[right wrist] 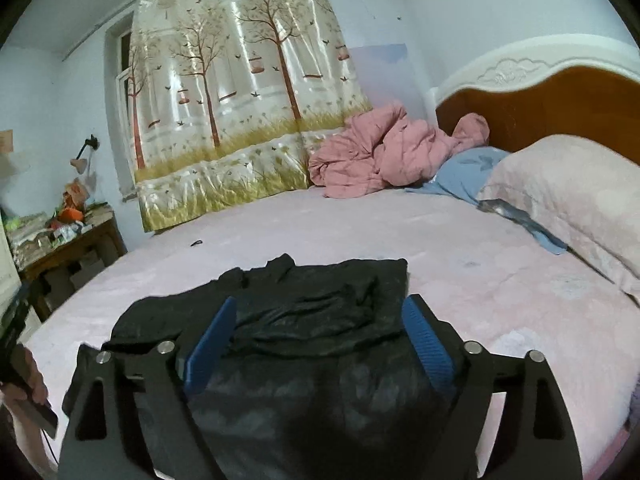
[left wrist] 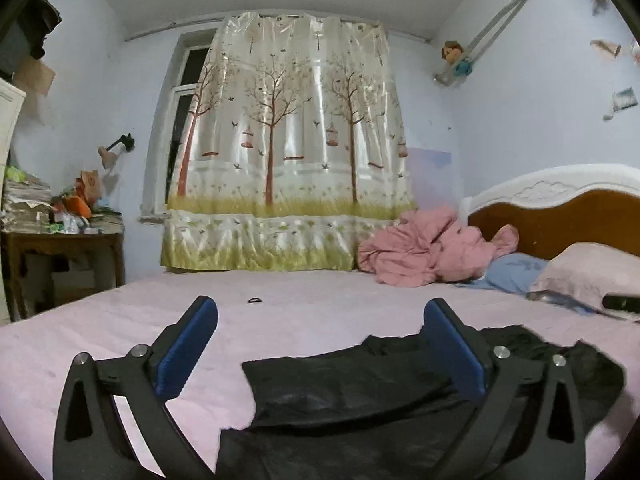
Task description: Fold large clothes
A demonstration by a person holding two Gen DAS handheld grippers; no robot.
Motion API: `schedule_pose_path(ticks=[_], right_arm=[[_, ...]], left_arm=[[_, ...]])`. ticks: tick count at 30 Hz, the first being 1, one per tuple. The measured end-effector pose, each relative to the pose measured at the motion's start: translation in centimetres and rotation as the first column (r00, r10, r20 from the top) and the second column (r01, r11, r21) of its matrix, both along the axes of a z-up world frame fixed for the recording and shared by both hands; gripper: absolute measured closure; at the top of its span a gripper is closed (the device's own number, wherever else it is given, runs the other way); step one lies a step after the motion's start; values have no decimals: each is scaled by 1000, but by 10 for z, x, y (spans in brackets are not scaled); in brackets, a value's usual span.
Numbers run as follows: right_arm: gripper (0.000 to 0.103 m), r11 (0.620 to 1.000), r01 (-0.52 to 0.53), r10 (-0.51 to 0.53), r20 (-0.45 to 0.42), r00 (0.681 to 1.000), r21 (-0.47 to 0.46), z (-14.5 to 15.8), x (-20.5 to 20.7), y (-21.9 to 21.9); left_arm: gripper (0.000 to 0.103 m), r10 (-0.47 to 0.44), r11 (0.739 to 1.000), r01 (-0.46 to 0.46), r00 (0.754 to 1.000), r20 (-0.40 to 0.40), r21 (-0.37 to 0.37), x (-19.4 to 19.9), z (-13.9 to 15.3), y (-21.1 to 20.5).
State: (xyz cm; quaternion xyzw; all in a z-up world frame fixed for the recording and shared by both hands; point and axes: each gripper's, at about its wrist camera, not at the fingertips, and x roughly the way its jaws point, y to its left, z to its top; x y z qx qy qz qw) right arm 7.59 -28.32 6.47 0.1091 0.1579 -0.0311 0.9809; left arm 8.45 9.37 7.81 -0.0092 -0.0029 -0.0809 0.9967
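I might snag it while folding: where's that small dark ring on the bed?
The small dark ring lies on the pink sheet, beyond the black garment, toward the curtain.

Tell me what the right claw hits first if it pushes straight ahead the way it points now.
The right claw is open and would most likely meet the black garment bunched on the bed right at its tips. Depth is unclear, so it might skim just over the fabric.
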Motion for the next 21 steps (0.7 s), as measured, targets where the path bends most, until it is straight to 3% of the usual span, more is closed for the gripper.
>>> schedule_pose_path(ticks=[4,7,12,17,21], right_arm=[[12,998,-3,3,9,1000,-60,-5,-37,15],[12,993,-29,28,-3,1000,-114,-11,-59,27],[12,992,-30,30,-3,1000,-121,-22,-81,35],[12,989,-13,9,-24,1000,-147,-35,-84,39],[12,981,-30,12,-96,995,-192,-50,-76,44]], left_arm=[[1,-69,997,69,998,-6,-36,-28,0,-3],[0,-101,995,101,995,6,2,-50,-3,-15],[0,-92,994,91,995,22,64,-74,-14,-37],[0,-64,992,66,998,-18,104,-74,-40,-49],[0,-57,991,66,995,-78,120,-64,-59,-58]])
